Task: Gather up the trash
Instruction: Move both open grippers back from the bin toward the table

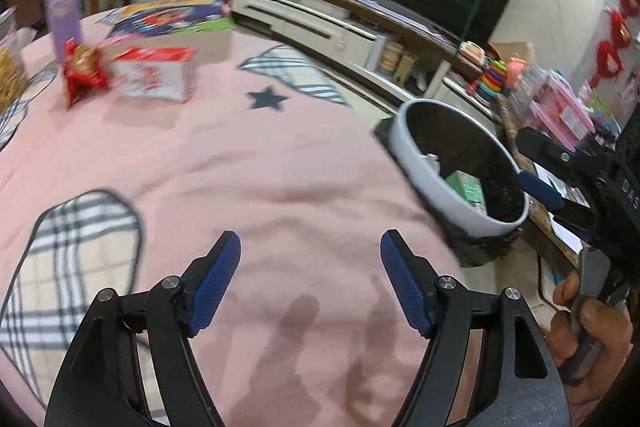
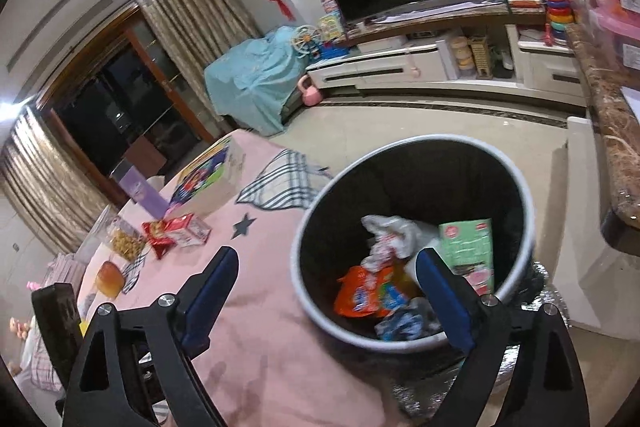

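A white trash bin (image 2: 298,267) with a black liner stands beside the pink-clothed table (image 2: 256,347). It holds an orange wrapper (image 2: 360,297), a crumpled white bag (image 2: 390,235), a green box (image 2: 468,243) and a blue wrapper (image 2: 404,323). My right gripper (image 2: 326,269) is open and empty over the bin's near rim. My left gripper (image 1: 310,253) is open and empty above the pink cloth (image 1: 240,167). The bin (image 1: 416,163) is to its right. A red snack packet (image 1: 82,71) and a white-and-red box (image 1: 156,73) lie at the table's far left.
A purple carton (image 1: 62,15) and a colourful box (image 1: 168,17) stand at the table's far edge. A snack jar (image 2: 126,243) and a bun (image 2: 110,277) lie at the left. A TV stand (image 2: 440,67) and a marble counter (image 2: 608,131) are beyond.
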{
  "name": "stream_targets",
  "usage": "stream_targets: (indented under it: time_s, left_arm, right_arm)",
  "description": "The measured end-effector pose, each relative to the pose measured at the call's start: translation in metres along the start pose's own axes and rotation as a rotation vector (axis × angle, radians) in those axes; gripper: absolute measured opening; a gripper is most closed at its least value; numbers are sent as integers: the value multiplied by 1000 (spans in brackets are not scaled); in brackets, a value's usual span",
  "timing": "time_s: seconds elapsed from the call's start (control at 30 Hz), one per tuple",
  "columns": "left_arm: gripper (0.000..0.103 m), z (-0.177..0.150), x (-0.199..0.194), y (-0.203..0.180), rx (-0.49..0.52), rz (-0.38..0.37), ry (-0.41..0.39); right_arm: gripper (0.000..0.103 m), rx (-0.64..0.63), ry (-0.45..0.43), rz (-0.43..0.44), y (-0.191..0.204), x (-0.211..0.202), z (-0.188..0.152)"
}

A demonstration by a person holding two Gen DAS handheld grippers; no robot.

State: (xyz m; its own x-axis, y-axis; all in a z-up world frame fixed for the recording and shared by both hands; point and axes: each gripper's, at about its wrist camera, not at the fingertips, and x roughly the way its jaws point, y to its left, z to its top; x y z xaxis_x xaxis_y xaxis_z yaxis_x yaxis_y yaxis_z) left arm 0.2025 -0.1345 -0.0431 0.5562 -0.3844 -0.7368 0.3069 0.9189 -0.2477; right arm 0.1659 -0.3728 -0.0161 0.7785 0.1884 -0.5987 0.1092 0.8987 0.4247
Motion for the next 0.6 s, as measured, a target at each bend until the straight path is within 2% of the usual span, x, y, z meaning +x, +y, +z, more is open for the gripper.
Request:
stream_targets:
  time_s: [0.6]
  left_arm:
    - [75, -27, -37, 110, -194, 99, -35]
  right_arm:
    - [94, -96, 124, 98, 84, 48, -43]
